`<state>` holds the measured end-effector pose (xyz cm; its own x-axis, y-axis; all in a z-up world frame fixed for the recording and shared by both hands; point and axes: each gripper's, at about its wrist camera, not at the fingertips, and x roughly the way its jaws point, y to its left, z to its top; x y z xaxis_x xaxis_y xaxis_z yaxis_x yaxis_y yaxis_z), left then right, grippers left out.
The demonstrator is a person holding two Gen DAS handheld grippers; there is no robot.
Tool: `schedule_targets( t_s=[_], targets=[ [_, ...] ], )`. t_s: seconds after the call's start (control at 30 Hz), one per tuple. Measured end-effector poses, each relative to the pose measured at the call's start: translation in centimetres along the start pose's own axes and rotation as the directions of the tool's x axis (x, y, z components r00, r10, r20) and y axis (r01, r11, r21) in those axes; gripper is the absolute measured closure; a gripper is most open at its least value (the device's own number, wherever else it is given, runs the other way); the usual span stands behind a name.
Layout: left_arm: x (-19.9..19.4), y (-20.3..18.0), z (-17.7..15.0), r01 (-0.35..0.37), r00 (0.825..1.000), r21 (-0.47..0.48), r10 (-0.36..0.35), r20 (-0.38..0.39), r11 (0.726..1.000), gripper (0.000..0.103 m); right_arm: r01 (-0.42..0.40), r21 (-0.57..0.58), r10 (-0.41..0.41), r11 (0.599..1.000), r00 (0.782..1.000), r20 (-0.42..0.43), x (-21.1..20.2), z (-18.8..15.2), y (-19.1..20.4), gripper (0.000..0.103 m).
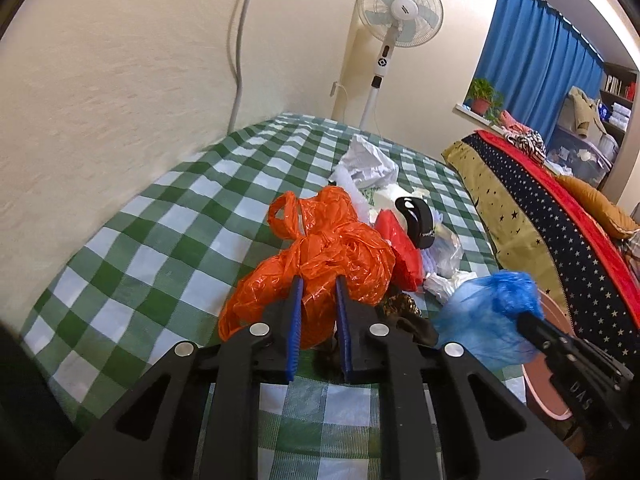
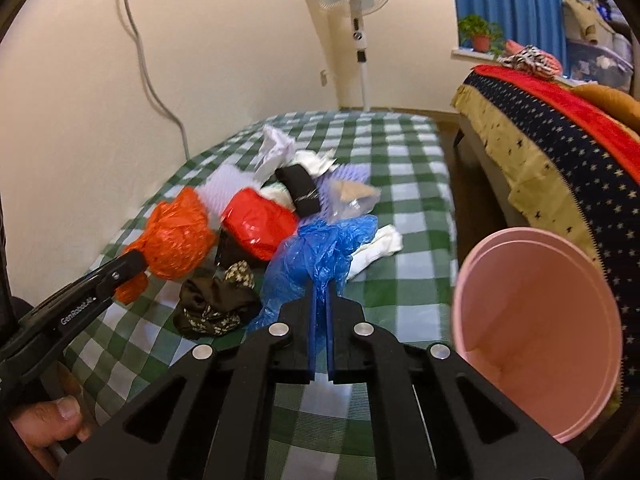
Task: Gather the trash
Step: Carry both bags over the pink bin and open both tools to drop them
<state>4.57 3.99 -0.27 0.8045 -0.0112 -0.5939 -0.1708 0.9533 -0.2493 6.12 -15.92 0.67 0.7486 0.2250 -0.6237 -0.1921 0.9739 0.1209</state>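
Note:
My left gripper (image 1: 319,282) is shut on a crumpled orange plastic bag (image 1: 320,252), held just above the green checked table (image 1: 140,248); it also shows in the right wrist view (image 2: 176,236). My right gripper (image 2: 323,285) is shut on a blue plastic bag (image 2: 316,248), which also shows in the left wrist view (image 1: 488,312). A pink bin (image 2: 536,332) stands off the table's right edge, its open mouth tilted toward me. More trash lies in a pile: a red wrapper (image 2: 260,222), crumpled white paper (image 2: 276,148), a black item (image 2: 300,188).
A dark patterned cloth (image 2: 216,304) lies on the table near the grippers. A bed with a starred blanket (image 2: 560,148) stands to the right. A white standing fan (image 2: 356,8) is at the far wall. A cable (image 2: 152,80) hangs down the left wall.

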Motion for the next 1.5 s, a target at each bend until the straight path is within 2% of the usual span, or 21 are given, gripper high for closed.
schedule_targets(
  t_s=[0.37,0.67,0.87,1.17,1.5],
  targets=[
    [-2.5,-0.7,0.0,0.029,0.999,0.023,-0.029,0.035,0.999,0.088,0.067,0.032,-0.07,0.997,0.995,0.077,-3.8,0.5,-2.0,0.099],
    [-4.1,-2.1,-0.4,0.066,0.996,0.055,-0.069,0.052,0.996,0.088,0.151,0.09,-0.162,0.984,0.979,0.121,-6.4,0.3,-4.3,0.099],
    [-4.9,-3.8,-0.4,0.103,0.992,0.1,-0.11,0.067,0.99,0.088,0.207,0.137,-0.227,0.969,0.963,0.146,-8.0,0.2,-6.0,0.099],
    [-4.9,-7.1,-1.0,0.166,0.982,0.163,-0.178,0.065,0.973,0.088,0.29,0.18,-0.323,0.94,0.925,0.2,-10.0,0.4,-7.8,0.099],
    [-4.6,-10.7,-1.9,0.215,0.972,0.231,-0.231,0.043,0.949,0.088,0.373,0.247,-0.422,0.895,0.886,0.192,-10.6,0.5,-10.2,0.099]
  ],
)
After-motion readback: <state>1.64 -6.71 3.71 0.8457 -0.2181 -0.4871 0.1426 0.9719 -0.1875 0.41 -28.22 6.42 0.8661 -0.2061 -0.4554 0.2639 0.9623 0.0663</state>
